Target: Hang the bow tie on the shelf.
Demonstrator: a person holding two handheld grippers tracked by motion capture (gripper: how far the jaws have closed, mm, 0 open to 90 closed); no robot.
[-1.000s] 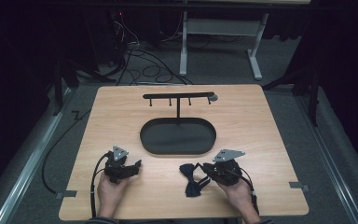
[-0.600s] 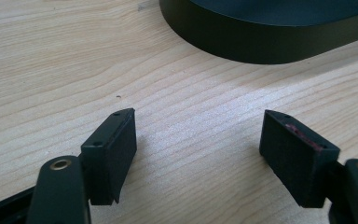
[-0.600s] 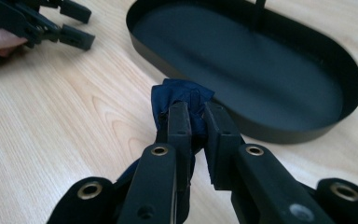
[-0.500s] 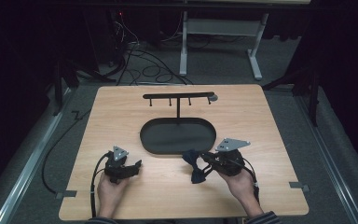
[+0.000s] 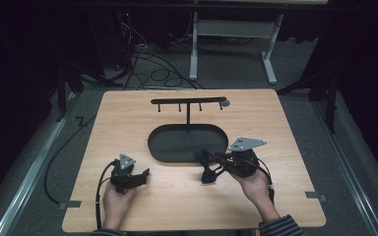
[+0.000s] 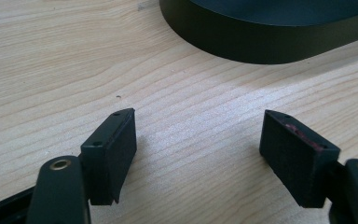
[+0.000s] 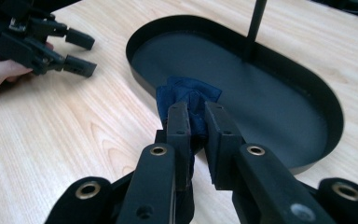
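A dark blue bow tie [image 5: 206,172] hangs from my right gripper [image 5: 210,160], which is shut on it just above the table by the near right edge of the black oval tray [image 5: 151,145]. In the right gripper view the jaws pinch the bow tie [image 7: 186,91] at the tray's rim [image 7: 326,107], with the right gripper [image 7: 198,112] pointing over the tray. My left gripper [image 5: 145,173] rests on the table at the front left, open with nothing in it. In its own view the left gripper [image 6: 198,140] faces the tray's wall [image 6: 261,42].
A black T-shaped stand with small hooks [image 5: 187,101] rises from the tray's far side; its post [image 7: 254,28] stands inside the far rim. The wooden table [image 5: 285,128] is bare around the tray. Cables and a desk frame lie on the floor beyond.
My right gripper has lifted the bow tie off the table and carried it forward and left, up to the tray's near edge. The left gripper has stayed in place.
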